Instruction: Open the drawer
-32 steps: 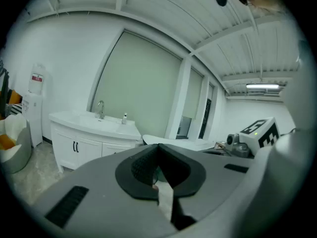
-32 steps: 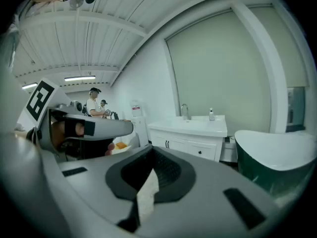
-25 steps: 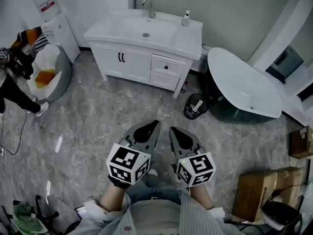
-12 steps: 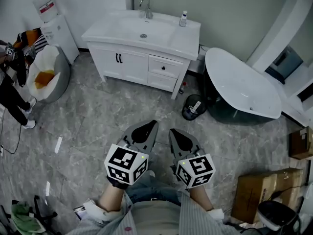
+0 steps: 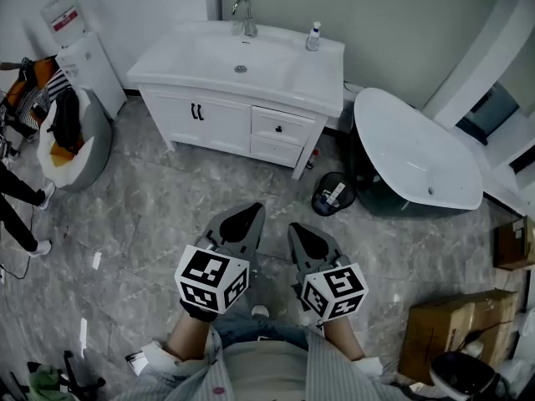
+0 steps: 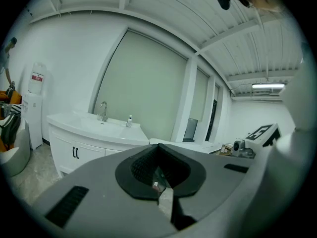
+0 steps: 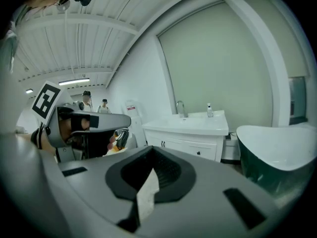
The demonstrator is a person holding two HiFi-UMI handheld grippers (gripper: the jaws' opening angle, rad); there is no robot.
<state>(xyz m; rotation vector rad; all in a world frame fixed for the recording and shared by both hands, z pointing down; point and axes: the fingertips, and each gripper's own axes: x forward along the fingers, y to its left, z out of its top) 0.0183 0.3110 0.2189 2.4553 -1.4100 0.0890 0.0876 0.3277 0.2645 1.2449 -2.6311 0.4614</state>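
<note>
The drawer to open is most probably the upper drawer [image 5: 283, 128] of the white vanity cabinet [image 5: 219, 115], in the upper middle of the head view, right of the two cabinet doors [image 5: 197, 114] and over a lower drawer [image 5: 277, 150]. It is well apart from both grippers, so the approach is not yet finished. I judge the drawer front as a stiff, smooth painted board, too slippery to pull by its edges. The good place to take hold is the small dark knob [image 5: 284, 129] in its middle, which looks hard and rigid. The drawer should slide with little force unless it is full. The left gripper [image 5: 247, 216] and the right gripper [image 5: 303, 233] are low in the frame, both with the jaws closed together and nothing between them, so one must open before taking the knob. The grey tiled floor [image 5: 167, 207] before the cabinet gives free room to step in and to pull straight back. At the right, the bathtub [image 5: 414, 153] and a small dark round container [image 5: 332, 194] stand near the cabinet's right corner, so that side is narrower.
</note>
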